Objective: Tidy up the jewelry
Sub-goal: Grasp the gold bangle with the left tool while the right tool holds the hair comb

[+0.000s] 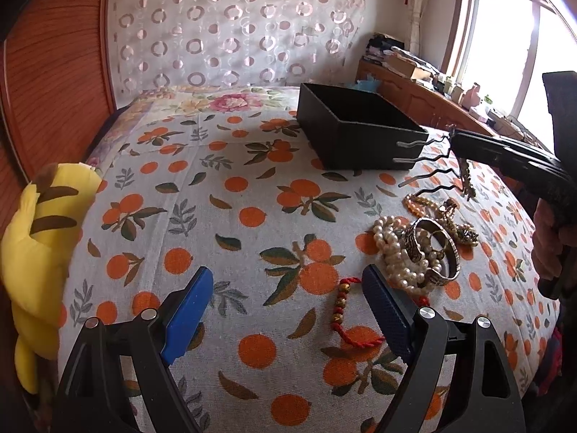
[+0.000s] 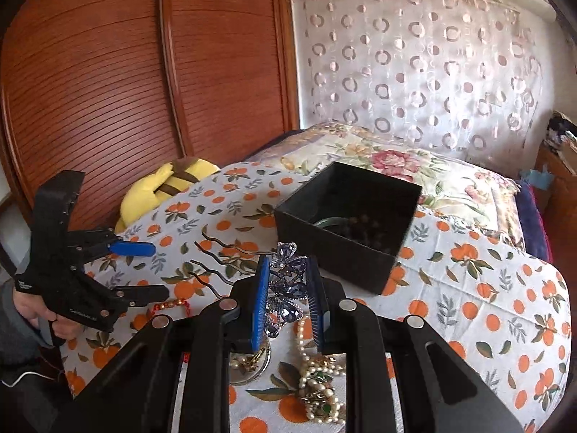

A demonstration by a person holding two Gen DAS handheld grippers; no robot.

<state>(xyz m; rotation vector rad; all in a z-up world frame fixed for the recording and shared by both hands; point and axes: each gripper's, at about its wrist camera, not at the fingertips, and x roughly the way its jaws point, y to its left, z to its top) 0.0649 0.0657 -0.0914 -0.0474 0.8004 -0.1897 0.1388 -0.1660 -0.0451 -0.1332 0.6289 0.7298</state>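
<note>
My right gripper (image 2: 288,264) is shut on a blue butterfly hair comb (image 2: 288,288) and holds it above the bedspread, its wavy prongs pointing left. In the left wrist view the comb (image 1: 425,158) hangs from the right gripper (image 1: 458,140) in front of the black box (image 1: 346,140). The box (image 2: 335,252) holds a green bangle (image 2: 326,222) and dark beads (image 2: 364,225). My left gripper (image 1: 288,274) stands open over the cloth, with nothing between its fingers. Beside it lie a pearl necklace (image 1: 393,252), a metal bangle (image 1: 449,252) and a red cord bracelet (image 1: 342,299).
A yellow plush toy (image 1: 39,238) lies at the bed's left edge by the wooden wardrobe (image 2: 108,72). More pearls with green stones (image 2: 319,389) lie under the right gripper. A person's hand (image 2: 54,321) holds the left gripper (image 2: 160,270). A cluttered sideboard (image 1: 414,83) stands by the window.
</note>
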